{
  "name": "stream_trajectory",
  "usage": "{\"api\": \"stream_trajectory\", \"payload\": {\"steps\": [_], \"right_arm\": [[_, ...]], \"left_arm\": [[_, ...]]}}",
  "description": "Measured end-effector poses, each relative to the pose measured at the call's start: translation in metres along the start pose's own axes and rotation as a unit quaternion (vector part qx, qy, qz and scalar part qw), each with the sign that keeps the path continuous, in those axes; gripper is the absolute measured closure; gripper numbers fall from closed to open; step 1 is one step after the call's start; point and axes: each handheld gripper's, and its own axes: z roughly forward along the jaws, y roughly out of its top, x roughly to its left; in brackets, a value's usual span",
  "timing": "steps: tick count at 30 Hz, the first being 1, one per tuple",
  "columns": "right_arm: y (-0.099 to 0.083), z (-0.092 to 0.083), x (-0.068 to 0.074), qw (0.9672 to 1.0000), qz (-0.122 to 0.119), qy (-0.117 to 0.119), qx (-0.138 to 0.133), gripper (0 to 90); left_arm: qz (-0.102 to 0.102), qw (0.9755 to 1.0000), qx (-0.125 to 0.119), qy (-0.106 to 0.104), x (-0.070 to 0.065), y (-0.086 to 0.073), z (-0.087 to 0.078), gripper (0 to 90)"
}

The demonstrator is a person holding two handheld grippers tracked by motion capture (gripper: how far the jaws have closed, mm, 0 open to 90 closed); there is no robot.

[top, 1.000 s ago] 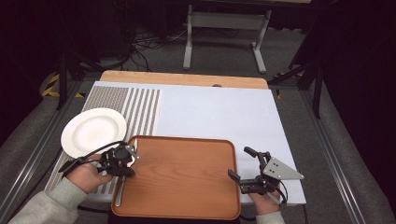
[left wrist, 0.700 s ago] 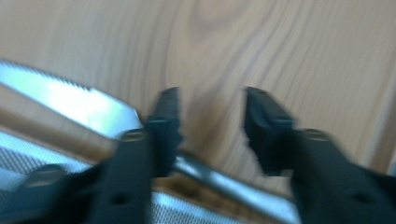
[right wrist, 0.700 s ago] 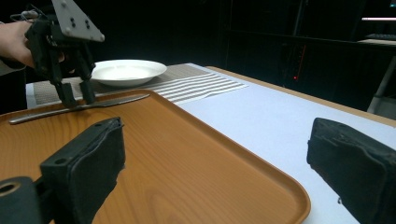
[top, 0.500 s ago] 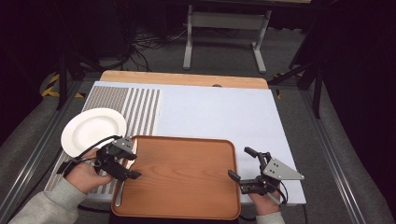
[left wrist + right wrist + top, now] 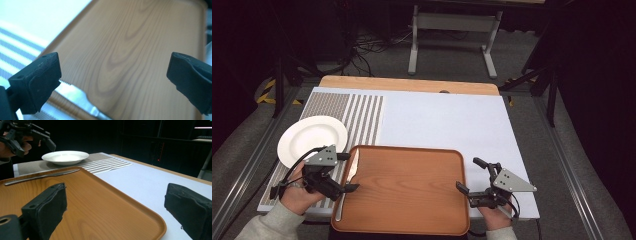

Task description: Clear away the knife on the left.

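Cutlery first: a table knife [image 5: 347,182] lies along the left rim of the wooden tray [image 5: 407,200], blade pointing away from the person, handle toward the near edge of the bench [image 5: 437,120]. In the left gripper view the serrated blade [image 5: 75,93] rests on the tray's raised rim, just past the lower jaw. In the right gripper view the knife [image 5: 40,177] stretches across the far edge of the tray [image 5: 105,202].

The left hand-held gripper [image 5: 348,172] hovers just above the knife, at the tray's left edge. Its jaws have just been opening and now stand wide apart, one above the other in the high view, with nothing pressed between them; the knife lies free below. The hand [image 5: 294,192] that holds it sits off the tray's near left corner, over a striped placemat [image 5: 362,117].

The right hand-held gripper [image 5: 469,175] sits at the tray's right edge, near the front right of the bench. Its jaws are spread wide too and grip nothing; in the right gripper view they frame the tray's near corner and the white cover of the bench [image 5: 155,185].

A white plate [image 5: 312,140] rests on the placemat, just beyond the left hand-held gripper and beside the tray's far left corner, apart from the knife. The tray's broad middle holds nothing.
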Motion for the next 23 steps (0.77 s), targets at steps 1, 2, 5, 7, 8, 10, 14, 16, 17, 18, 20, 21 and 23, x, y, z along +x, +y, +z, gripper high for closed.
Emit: {"api": "stream_trajectory", "payload": {"steps": [1,2,5,7,8,10,14,16,17,18,20,21,23], "right_arm": [[0.0,0.0,0.0,1.0,0.001,0.0,0.001,4.9],[0.0,0.001,0.0,1.0,0.0,0.0,0.002,4.9],[0.0,0.002,-0.001,1.0,-0.002,0.002,0.004,4.9],[0.0,0.002,-0.001,1.0,-0.002,0.004,0.005,4.9],[0.0,0.004,-0.002,1.0,-0.001,0.004,0.007,4.9],[0.001,0.005,-0.004,1.0,-0.002,0.005,0.007,4.7],[0.0,0.009,-0.004,0.9999,0.002,0.006,0.012,4.7],[0.0,0.009,-0.003,0.9999,0.002,0.006,0.015,4.7],[0.0,0.009,-0.003,0.9999,0.003,0.007,0.016,4.7],[0.0,0.009,-0.003,0.9999,0.002,0.007,0.015,4.7],[0.0,0.009,-0.003,0.9999,0.003,0.007,0.013,4.7],[0.0,0.009,-0.002,0.9999,0.003,0.006,0.013,4.7],[-0.001,0.009,-0.002,0.9999,0.004,0.007,0.013,4.7]], "left_arm": [[0.002,0.9998,-0.022,0.0,-0.002,-0.003,-0.003,0.4],[0.001,0.9993,-0.036,0.002,-0.003,-0.005,-0.004,0.3],[-0.005,0.9968,-0.079,0.002,-0.004,-0.011,-0.008,0.2],[-0.003,0.9932,-0.116,0.004,-0.005,-0.018,-0.009,0.2],[-0.004,0.9916,-0.129,0.012,-0.006,-0.022,-0.009,0.2],[-0.011,0.9876,-0.156,0.01,-0.007,-0.029,-0.009,0.2],[-0.025,0.9809,-0.192,0.014,-0.006,-0.043,-0.008,0.2],[-0.036,0.9774,-0.207,0.019,-0.006,-0.051,-0.006,0.2],[-0.04,0.9757,-0.215,0.02,-0.005,-0.055,-0.004,0.2],[-0.041,0.9754,-0.216,0.021,-0.005,-0.056,-0.004,0.3],[-0.04,0.976,-0.212,0.028,-0.006,-0.057,-0.004,0.3],[-0.039,0.9756,-0.214,0.029,-0.006,-0.057,-0.004,0.4],[-0.038,0.9758,-0.213,0.029,-0.007,-0.057,-0.004,0.3]]}}
